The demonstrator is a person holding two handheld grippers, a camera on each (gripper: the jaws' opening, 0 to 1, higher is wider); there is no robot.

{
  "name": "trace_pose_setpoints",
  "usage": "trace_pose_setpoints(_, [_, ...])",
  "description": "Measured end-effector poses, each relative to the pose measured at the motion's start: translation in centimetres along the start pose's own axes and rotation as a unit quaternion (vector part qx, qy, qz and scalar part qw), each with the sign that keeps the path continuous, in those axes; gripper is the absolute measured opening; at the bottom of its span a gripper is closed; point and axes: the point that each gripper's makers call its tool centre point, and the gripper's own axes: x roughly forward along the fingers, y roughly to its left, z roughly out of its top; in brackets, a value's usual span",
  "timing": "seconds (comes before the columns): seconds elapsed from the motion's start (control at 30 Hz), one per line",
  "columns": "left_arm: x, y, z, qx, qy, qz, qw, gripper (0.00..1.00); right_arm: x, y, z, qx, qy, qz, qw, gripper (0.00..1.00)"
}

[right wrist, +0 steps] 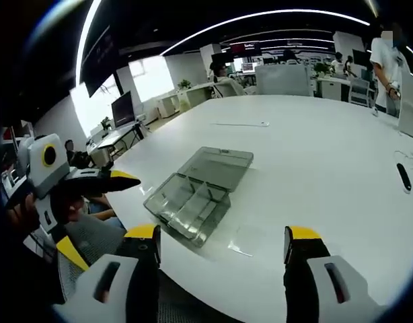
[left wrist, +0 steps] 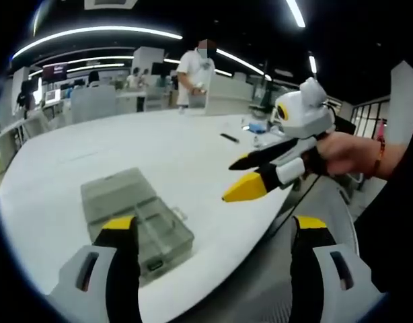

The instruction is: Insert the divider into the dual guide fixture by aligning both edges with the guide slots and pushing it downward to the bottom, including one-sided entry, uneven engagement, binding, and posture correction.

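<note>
While unheld, fixture point(right wrist: 196, 190) lies beyond right gripper point(right wrist: 221, 243).

I am in a large open-plan office or tech lab with a dark ceiling crossed by long curved light strips point(right wrist: 260, 15). I work at a broad white table point(right wrist: 314, 168), and beyond it I see rows of desks with computer monitors point(right wrist: 122, 108), office chairs point(left wrist: 92, 102), and several people, one standing in a white shirt point(left wrist: 194, 70).

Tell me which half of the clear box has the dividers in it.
The tray half nearest the right gripper, at the table edge; the hinged lid half beyond it lies flat and bare.
</note>
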Motion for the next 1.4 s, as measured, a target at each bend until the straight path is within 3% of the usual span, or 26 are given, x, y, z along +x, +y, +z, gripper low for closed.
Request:
trace_pose_setpoints(0.67, [2.8, 0.3, -0.1, -0.011, 0.022, -0.034, 0.9991, 0.94, 0.4, -4.8, -0.9, 0.033, 0.013, -0.037, 0.9987, 0.7])
trace_pose_setpoints(0.77, [3.2, 0.2, -0.2, -0.01, 0.026, -0.04, 0.9988, 0.94, 0.7, -5.7, -1.8, 0.03, 0.031, -0.043, 0.9982, 0.7])
trace_pose_setpoints(1.1, [3.4, 0.2, -1.2, -0.009, 0.05, -0.049, 0.9975, 0.94, 0.7, -6.9, -2.7, 0.049, 0.039, -0.049, 0.9968, 0.68])
trace_pose_setpoints(1.4, [3.4, -0.2, -1.2, -0.008, 0.053, -0.052, 0.9972, 0.94, 0.5, -8.0, -3.1, 0.062, 0.041, -0.052, 0.9959, 0.67])
